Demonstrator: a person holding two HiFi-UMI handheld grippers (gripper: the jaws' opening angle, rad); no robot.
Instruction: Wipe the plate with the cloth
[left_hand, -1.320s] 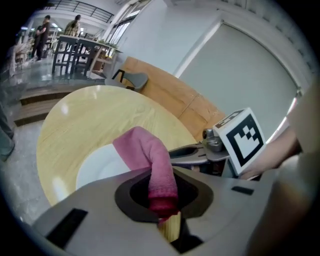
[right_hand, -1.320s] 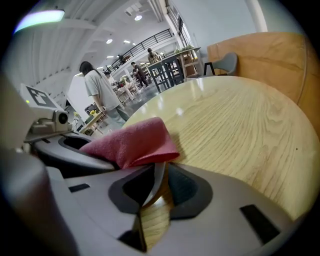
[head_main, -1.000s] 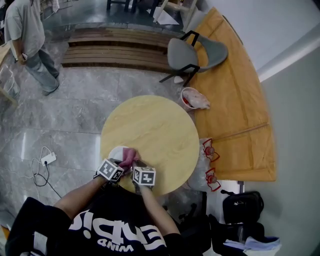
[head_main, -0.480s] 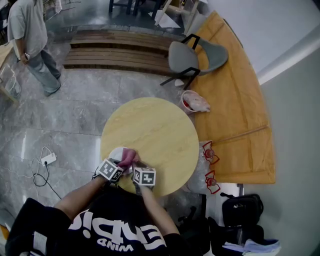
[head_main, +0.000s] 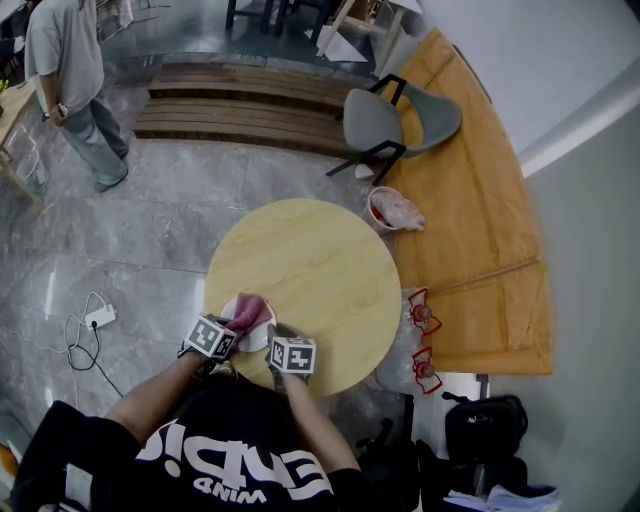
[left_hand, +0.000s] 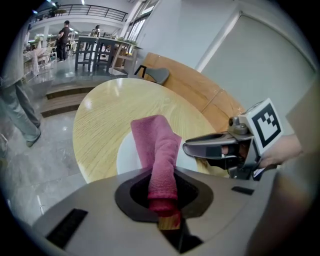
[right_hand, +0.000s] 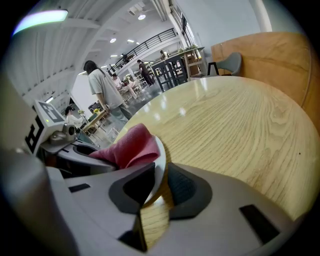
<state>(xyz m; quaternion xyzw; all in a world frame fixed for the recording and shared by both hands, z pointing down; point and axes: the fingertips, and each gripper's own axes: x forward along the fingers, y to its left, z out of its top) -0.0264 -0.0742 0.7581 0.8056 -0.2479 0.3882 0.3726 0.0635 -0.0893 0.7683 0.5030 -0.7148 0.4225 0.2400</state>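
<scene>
A white plate (head_main: 236, 310) sits near the front left edge of the round wooden table (head_main: 320, 260). A pink cloth (head_main: 251, 313) lies across it. My left gripper (head_main: 232, 326) is shut on the near end of the cloth (left_hand: 159, 145), which drapes forward over the plate (left_hand: 127, 152). My right gripper (head_main: 272, 336) is shut on the plate's near rim (right_hand: 161, 160), which stands between its jaws (right_hand: 157, 185). In the right gripper view the cloth (right_hand: 131, 147) rests on the plate's left side, with the left gripper (right_hand: 80, 150) just behind it.
A grey chair (head_main: 395, 120) and a red bucket (head_main: 393, 210) stand beyond the table by a curved wooden bench (head_main: 470, 200). A person (head_main: 75, 80) stands on the grey floor at the far left. A power strip (head_main: 97, 318) with its cable lies left of the table.
My left gripper has slid a little to the left across the plate, dragging the pink cloth with it. The right gripper has kept still on the rim.
</scene>
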